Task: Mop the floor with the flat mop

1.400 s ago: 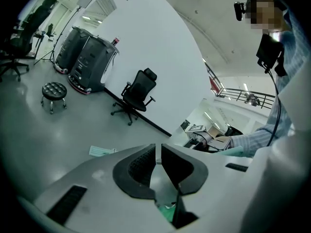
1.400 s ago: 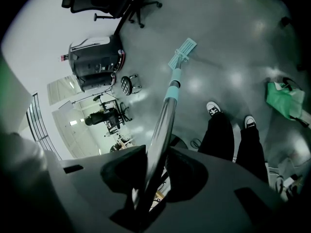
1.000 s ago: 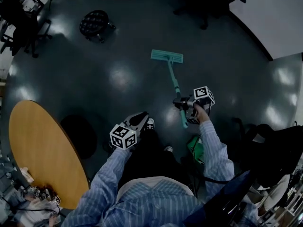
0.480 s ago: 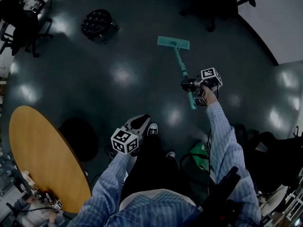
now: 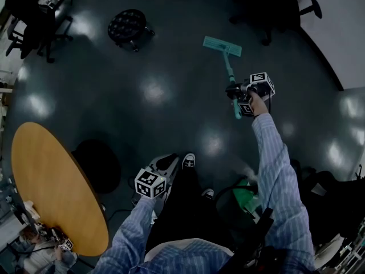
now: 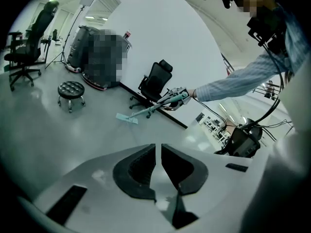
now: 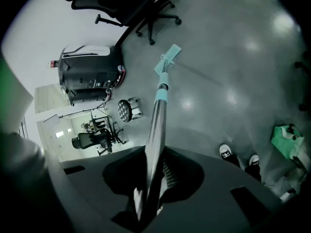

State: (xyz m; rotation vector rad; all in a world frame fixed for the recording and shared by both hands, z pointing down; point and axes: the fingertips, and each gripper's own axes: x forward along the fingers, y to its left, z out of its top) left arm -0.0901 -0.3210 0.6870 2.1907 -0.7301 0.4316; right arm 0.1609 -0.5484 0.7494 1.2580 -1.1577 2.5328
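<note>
Our right gripper [image 5: 235,90] clamps the flat mop handle [image 5: 229,68], whose long axis runs ahead to the pad [image 5: 222,45] on the floor [image 5: 171,67] right of the stool [image 5: 129,27]; our left gripper [image 5: 166,164], jaws together and empty, hangs farther back.

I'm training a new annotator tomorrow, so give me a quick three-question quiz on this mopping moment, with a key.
1. True or false: the right gripper is shut on the mop handle.
2. What is between the left gripper's jaws? A) the mop handle B) nothing, they are closed and empty C) a cloth
3. Fill in: the mop's head lies on the ____, in front of the person.

Key: 1 true; 2 B; 3 floor.
</note>
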